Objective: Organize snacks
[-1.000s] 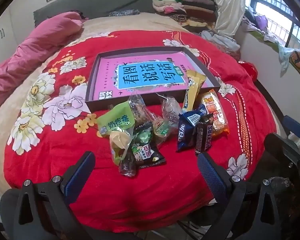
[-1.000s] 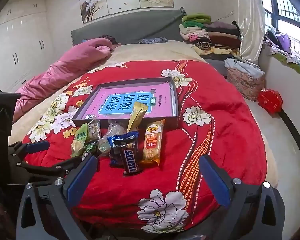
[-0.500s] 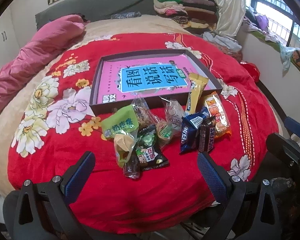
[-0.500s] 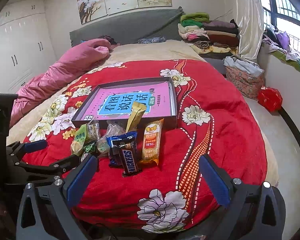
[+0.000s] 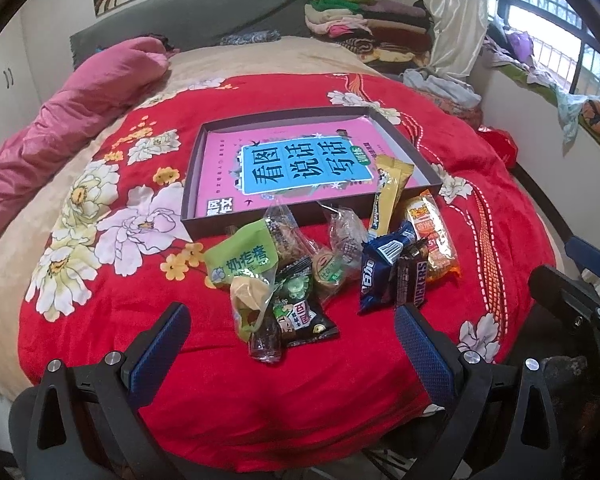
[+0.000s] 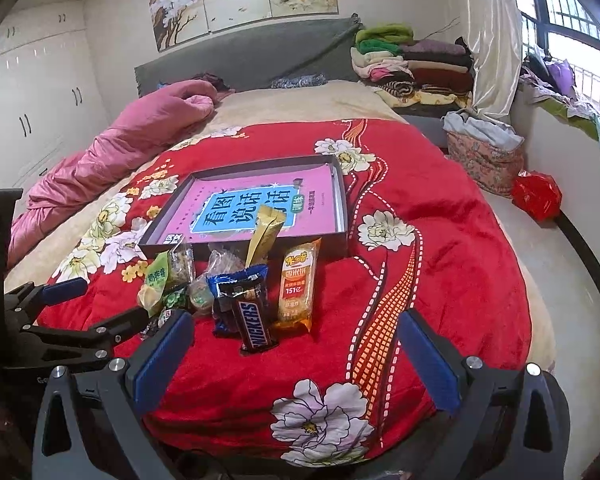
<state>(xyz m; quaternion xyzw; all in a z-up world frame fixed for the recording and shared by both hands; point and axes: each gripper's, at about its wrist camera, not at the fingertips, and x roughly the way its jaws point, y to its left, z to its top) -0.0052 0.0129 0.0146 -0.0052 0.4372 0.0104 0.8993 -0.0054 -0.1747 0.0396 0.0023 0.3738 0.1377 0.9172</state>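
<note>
Both grippers hang spread and empty at the near edge of the bed: the left gripper [image 5: 288, 340] has crept closer to the snack pile over the last second, its blue pads now flanking the black-and-green packet [image 5: 300, 312]; the right gripper [image 6: 296, 352] has barely shifted, facing the Snickers bar [image 6: 254, 322] and orange rice-cracker pack [image 6: 298, 286]; all snacks lie loose on the red blanket [image 6: 440, 272] beside the tray [image 5: 190, 200], only the yellow sachet [image 5: 390, 196] leaning on its near rim; judging by this, sorting hasn't begun and a first left-side pick looks imminent.
</note>
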